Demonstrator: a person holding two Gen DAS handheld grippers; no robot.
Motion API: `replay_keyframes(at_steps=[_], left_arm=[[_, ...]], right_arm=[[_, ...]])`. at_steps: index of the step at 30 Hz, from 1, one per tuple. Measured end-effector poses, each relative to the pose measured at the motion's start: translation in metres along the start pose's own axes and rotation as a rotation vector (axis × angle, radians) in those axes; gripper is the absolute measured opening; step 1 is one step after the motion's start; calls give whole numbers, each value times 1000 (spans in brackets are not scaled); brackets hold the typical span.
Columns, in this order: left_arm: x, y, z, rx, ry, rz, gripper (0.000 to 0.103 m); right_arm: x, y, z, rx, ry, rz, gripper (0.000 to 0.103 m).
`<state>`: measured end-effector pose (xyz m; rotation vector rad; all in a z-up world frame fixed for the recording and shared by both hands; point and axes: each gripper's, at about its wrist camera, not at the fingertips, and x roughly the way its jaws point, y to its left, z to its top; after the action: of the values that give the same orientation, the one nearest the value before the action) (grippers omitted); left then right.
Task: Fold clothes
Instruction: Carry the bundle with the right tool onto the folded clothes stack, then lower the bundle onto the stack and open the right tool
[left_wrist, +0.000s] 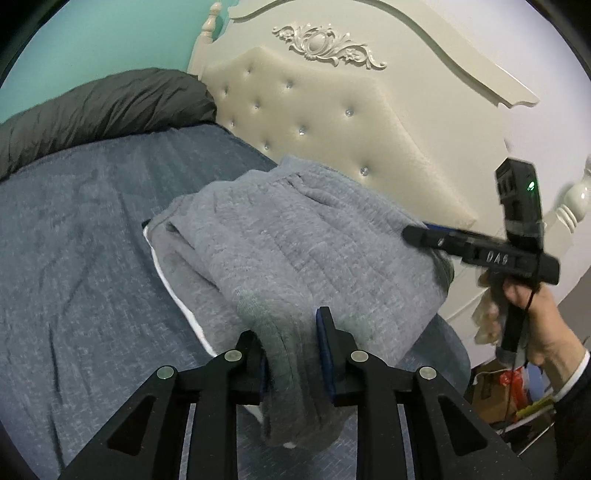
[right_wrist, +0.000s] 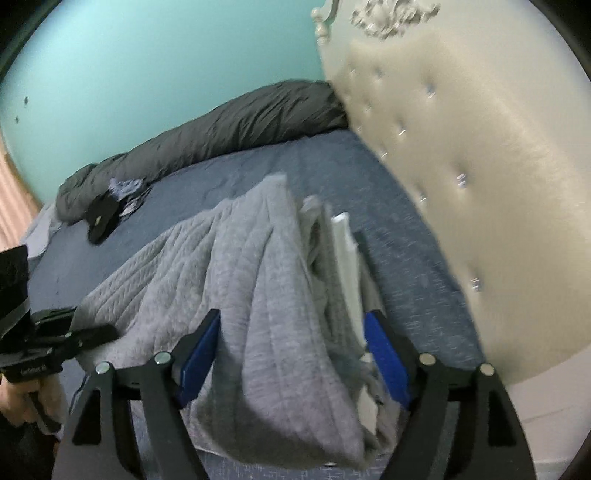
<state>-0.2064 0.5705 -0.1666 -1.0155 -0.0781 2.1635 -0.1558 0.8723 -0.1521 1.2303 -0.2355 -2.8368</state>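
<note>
A grey quilted garment (left_wrist: 295, 251) lies bunched on the blue bedspread (left_wrist: 81, 258), on top of a folded stack with a white edge (left_wrist: 173, 291). My left gripper (left_wrist: 290, 354) is shut on a thick fold of the grey garment. My right gripper (right_wrist: 291, 354) stands wide around the bunched grey garment (right_wrist: 266, 317) and the white and grey folded pieces (right_wrist: 343, 258); its blue pads (right_wrist: 388, 358) stay apart from the cloth. It also shows in the left wrist view (left_wrist: 417, 236) at the garment's right edge. The left gripper shows in the right wrist view (right_wrist: 96, 332) at the cloth's left edge.
A cream tufted headboard (left_wrist: 332, 122) stands right behind the garment. A dark grey duvet roll (right_wrist: 221, 129) lies along the teal wall. A small black item (right_wrist: 103, 218) lies on the bed beside it. Boxes and clutter (left_wrist: 509, 391) sit on the floor at the right.
</note>
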Motion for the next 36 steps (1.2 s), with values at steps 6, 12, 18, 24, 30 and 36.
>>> replay_keyframes(at_steps=[6,12,18,24,30,36], left_arm=[[-32,-3,6,86,-95,75,25],[-40,-11,16,143,-120,107,25],[-22,-17,19,170,-64,72,25],[13,-19,-12,203,20,80,25],[12,-23,-24,207,10,62,24],[14,-32,-27,233,12,79,21]], right_arm=[[-45,15,14,72,-169,-69,76],[-28,63,21,-68,-106,-65,16],[8,52,1,-44,7,-141,14],[21,15,-19,93,31,-111,5],[38,-2,-41,148,41,-108,3],[43,-3,-48,165,35,-123,3]])
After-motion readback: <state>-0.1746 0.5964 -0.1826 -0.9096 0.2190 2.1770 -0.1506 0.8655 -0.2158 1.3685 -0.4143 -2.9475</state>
